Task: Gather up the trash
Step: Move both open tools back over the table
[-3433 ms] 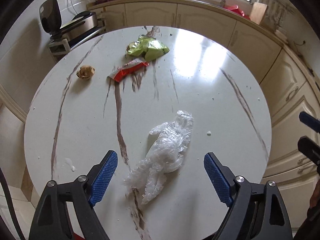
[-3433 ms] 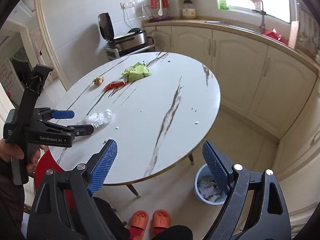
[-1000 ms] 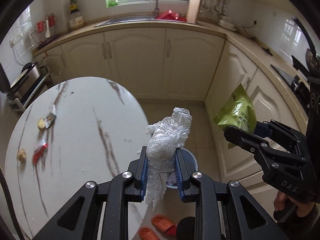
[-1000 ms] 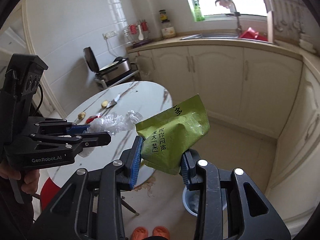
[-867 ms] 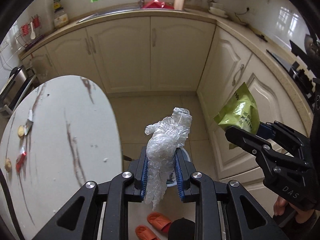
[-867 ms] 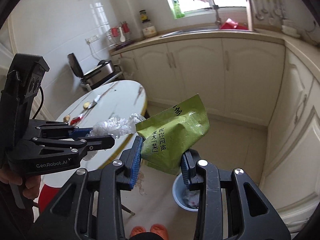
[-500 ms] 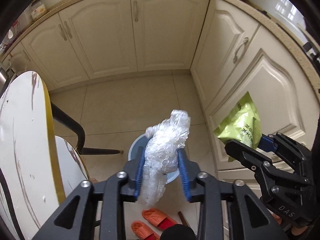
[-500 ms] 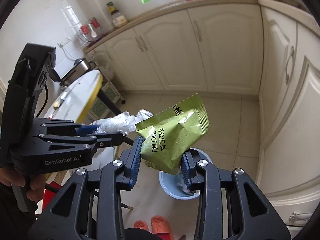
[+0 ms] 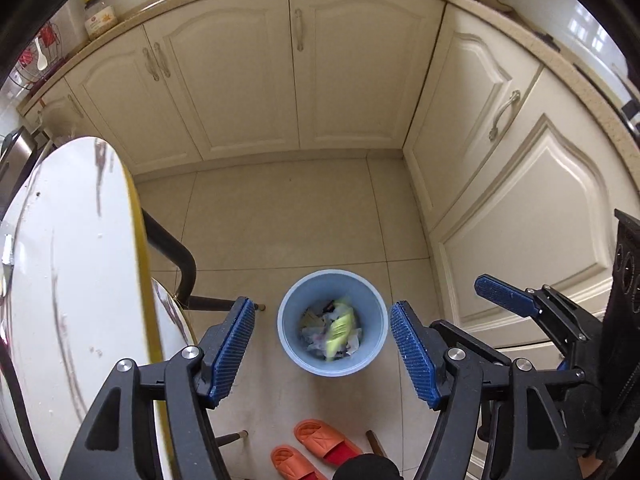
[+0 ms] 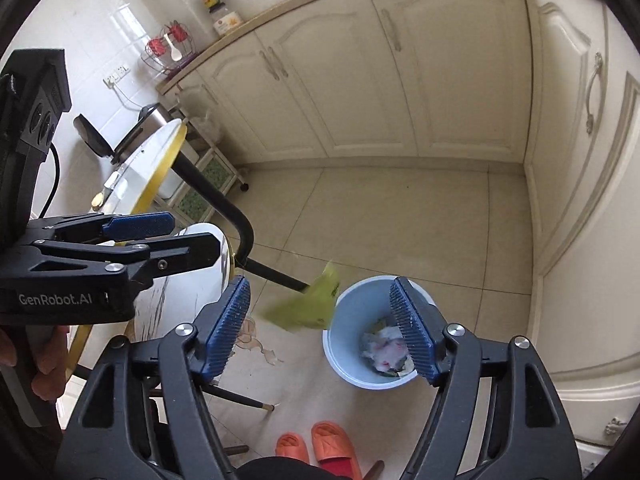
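**Q:** Where's the trash right now?

**Me:** My left gripper (image 9: 322, 346) and right gripper (image 10: 320, 330) are both opening with nothing between the jaws. The green snack bag (image 10: 306, 306), blurred, is in the air just beside the blue bin (image 10: 352, 376). The table leg (image 10: 224, 216) and my orange slippers (image 10: 320, 454) are near the bin.

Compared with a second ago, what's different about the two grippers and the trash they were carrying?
Both let go. The left gripper, which clamped the clear plastic wrap, is opening with nothing between its fingers; the wrap is no longer in sight. The right gripper is opening too, and its green snack bag is a falling blur by the blue bin. Both views have tipped down toward the floor. The bin and the orange slippers have stayed put.
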Demonstrator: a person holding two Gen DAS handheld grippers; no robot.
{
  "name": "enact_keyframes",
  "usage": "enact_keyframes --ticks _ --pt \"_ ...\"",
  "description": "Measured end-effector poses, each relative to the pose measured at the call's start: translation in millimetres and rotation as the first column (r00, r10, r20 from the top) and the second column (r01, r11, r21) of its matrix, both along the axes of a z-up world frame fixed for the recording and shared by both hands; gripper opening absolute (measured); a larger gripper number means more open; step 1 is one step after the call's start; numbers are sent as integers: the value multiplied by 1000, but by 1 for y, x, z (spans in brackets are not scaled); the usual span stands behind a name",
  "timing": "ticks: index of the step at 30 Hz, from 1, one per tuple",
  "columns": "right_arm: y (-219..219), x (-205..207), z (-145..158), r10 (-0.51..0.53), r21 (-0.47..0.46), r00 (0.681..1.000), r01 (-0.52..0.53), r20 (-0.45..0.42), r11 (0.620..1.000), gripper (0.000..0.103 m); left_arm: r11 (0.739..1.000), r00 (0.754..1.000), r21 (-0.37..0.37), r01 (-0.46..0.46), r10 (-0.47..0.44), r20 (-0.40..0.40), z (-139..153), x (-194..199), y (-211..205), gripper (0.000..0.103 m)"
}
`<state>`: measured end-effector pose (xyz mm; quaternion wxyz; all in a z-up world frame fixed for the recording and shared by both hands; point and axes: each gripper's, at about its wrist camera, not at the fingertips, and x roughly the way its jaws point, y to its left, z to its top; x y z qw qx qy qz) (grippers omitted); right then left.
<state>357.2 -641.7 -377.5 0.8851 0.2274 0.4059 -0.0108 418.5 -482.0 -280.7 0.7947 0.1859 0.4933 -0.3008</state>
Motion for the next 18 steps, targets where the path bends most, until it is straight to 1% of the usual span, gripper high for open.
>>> enact_keyframes --ticks 2,4,9,12,16,17,18 --pt "5 -6 11 -6 -9 1000 6 12 1000 72 1000 1000 -20 0 0 21 14 -10 13 68" --pt "11 -14 25 -7 -21 999 7 32 1000 73 999 999 -36 0 2 48 30 -22 32 74" --pt "40 -30 67 12 -60 995 -7 96 998 77 996 993 -90 -28 37 108 67 -53 81 75" --pt "64 -37 93 47 -90 990 -35 136 995 81 991 985 -121 -57 75 154 89 -71 122 81" --pt "108 -38 126 118 -129 976 -95 183 987 81 982 969 -151 -111 141 205 111 -98 183 86" --pt "119 -37 133 136 -139 972 -110 191 984 83 980 963 -154 -128 160 215 114 -103 196 87" --pt "131 -36 138 151 -150 968 -123 198 981 85 976 958 -160 -146 180 223 118 -105 218 88"
